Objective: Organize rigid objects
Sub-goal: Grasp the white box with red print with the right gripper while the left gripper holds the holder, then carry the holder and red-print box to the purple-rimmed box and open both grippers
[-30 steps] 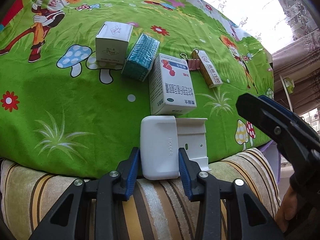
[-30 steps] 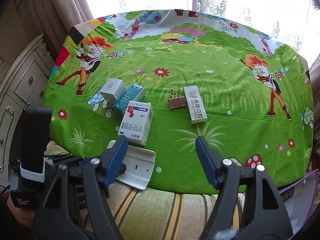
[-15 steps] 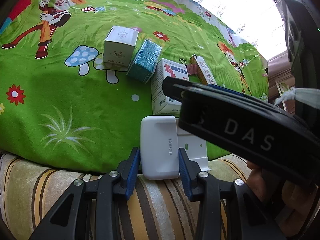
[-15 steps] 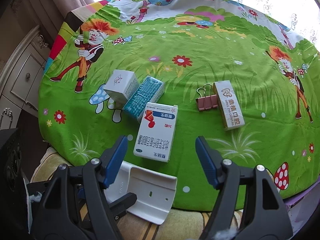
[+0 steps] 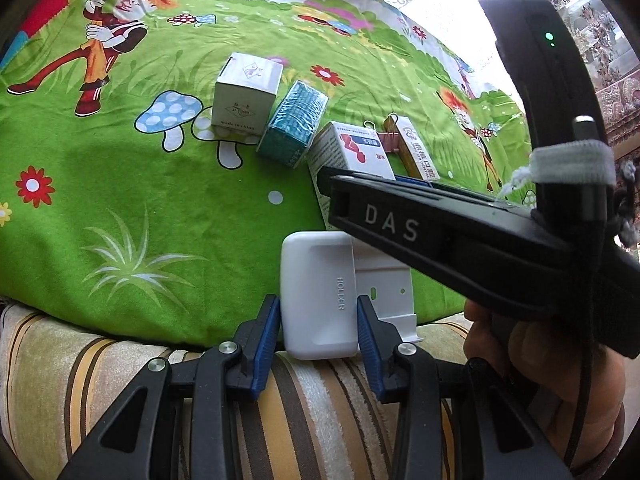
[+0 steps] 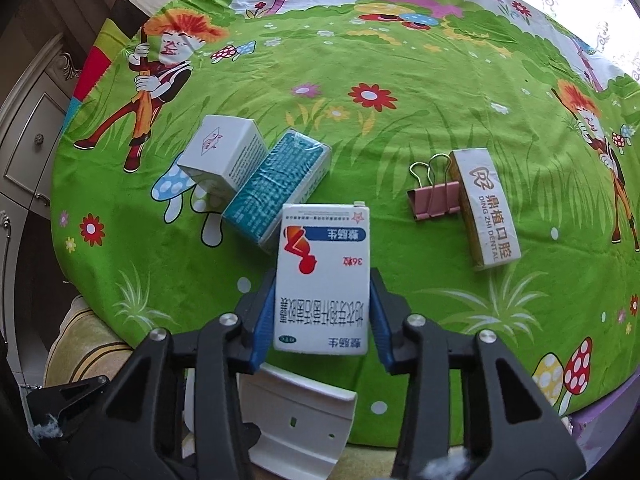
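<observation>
at the near edge of the green cloth (image 6: 440, 92), the right gripper (image 6: 322, 312) has just been closing on the medicine box (image 6: 322, 276); left gripper (image 5: 316, 332) clamps the white holder (image 5: 316, 296). lift straight, clear of the teal box (image 6: 276, 184).

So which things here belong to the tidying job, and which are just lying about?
In the job: white holder in left gripper; medicine box in right gripper, just closed; white box; teal packet; binder clip; dental box.

Lying about: flowered cloth; striped cushion; dresser.
</observation>
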A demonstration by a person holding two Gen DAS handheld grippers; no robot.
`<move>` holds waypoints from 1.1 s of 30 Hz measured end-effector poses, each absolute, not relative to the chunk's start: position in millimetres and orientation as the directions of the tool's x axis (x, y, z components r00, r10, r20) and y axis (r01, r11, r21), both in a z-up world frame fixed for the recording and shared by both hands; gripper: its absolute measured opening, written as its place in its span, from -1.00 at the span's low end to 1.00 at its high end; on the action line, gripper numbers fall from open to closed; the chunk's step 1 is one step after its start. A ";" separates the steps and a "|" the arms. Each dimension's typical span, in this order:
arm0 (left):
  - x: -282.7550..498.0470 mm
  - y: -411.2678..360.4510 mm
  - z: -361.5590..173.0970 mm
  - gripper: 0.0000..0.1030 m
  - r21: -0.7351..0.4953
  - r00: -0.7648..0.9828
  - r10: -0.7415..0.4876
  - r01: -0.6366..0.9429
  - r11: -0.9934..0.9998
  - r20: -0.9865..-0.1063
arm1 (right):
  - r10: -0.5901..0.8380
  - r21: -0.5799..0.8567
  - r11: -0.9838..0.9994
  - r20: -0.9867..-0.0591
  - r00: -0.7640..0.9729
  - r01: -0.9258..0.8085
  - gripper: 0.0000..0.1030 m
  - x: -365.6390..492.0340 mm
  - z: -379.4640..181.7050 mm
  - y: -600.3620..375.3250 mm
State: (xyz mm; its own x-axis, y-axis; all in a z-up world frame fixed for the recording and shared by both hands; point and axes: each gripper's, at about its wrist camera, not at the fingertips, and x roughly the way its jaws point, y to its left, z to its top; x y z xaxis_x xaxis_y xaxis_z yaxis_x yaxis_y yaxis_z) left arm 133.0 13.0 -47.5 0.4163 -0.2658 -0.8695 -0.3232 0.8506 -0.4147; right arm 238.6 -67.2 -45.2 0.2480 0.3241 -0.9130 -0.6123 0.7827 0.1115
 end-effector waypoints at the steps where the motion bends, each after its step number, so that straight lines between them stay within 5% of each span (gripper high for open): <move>1: 132.7 12.9 -46.9 -0.24 -0.412 0.419 -0.262 -0.324 0.851 -0.869 | 0.330 0.113 0.782 -0.909 0.253 -0.613 -0.14 238.0 -43.1 -69.0; 21: 131.4 -13.5 -18.9 -0.25 -0.278 0.471 -0.116 -0.290 0.916 -0.875 | 0.429 0.179 0.834 -0.807 0.407 -0.523 -0.14 216.6 4.6 -161.1; 33: 131.0 -44.3 8.3 -0.25 -0.309 0.538 -0.131 -0.256 0.916 -0.832 | 0.484 0.268 0.848 -0.745 0.459 -0.458 -0.14 197.5 22.2 -233.0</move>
State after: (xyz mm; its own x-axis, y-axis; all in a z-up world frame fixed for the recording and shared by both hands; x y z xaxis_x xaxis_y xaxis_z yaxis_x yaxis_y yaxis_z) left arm 131.0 -44.3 8.3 0.5384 -0.1307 -0.8325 -0.2561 0.9158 -0.3095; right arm 197.5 -233.0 22.2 0.4593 0.4840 -0.7448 -0.4579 0.8475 0.2683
